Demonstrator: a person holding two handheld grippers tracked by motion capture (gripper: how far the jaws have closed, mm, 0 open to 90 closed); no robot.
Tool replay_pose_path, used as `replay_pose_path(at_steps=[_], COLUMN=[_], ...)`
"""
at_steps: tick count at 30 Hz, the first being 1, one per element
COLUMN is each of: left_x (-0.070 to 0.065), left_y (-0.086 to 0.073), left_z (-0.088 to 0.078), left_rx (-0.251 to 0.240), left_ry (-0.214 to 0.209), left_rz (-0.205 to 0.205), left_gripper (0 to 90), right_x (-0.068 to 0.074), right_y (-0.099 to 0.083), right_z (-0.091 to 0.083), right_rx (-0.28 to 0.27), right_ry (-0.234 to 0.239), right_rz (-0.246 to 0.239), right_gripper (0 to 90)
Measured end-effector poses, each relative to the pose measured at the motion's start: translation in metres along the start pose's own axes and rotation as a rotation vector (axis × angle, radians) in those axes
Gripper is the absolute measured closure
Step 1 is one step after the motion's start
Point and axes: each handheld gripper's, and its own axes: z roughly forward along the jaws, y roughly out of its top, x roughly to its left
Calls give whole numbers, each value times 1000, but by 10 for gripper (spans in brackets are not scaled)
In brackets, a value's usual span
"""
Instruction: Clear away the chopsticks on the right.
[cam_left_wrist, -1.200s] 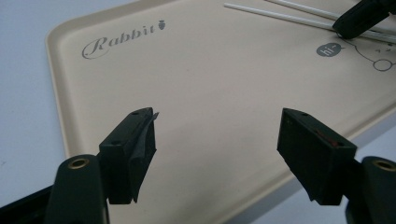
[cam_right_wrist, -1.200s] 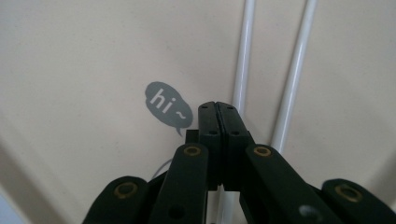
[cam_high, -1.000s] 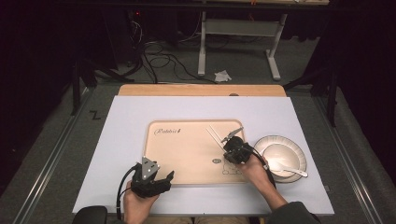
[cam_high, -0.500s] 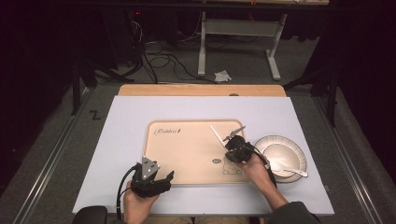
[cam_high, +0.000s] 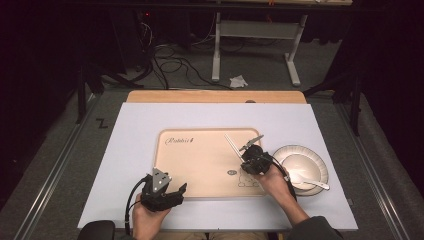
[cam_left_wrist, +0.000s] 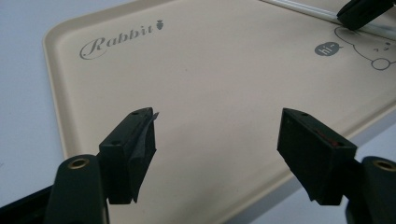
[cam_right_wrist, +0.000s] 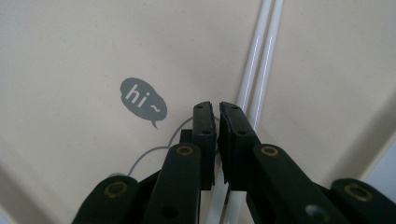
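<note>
A pair of white chopsticks (cam_high: 233, 145) (cam_right_wrist: 259, 60) lies on the beige tray (cam_high: 200, 162) (cam_right_wrist: 70, 56), slanting towards its far right corner. My right gripper (cam_high: 245, 158) (cam_right_wrist: 217, 110) is low over their near end. Its jaws have just been opening and stand a narrow slit apart. No pad presses on the chopsticks, which run underneath the jaws. My left gripper (cam_high: 168, 187) (cam_left_wrist: 217, 135) hovers at the near left edge of the tray (cam_left_wrist: 224, 70), open wide with nothing between its jaws. The right gripper's tip (cam_left_wrist: 359, 11) also rests by the chopsticks (cam_left_wrist: 303, 7) in the left gripper view.
A white bowl (cam_high: 286, 153) holding a white spoon (cam_high: 310, 181) stands right of the tray, close to my right hand. A pale mat (cam_high: 130, 150) covers the table under everything. Beyond the far edge are table legs and cables on the floor.
</note>
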Motion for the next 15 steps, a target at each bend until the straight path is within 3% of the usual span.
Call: replay_pose_path(at_steps=[15], left_x=[0], left_y=[0], left_z=[1], left_rx=[-4], left_ry=[-7], left_rz=[-2], left_gripper=[280], right_x=[3], right_y=[-1], right_z=[-5], right_rx=[-25], right_ry=[15], right_rz=[-10], right_gripper=[840])
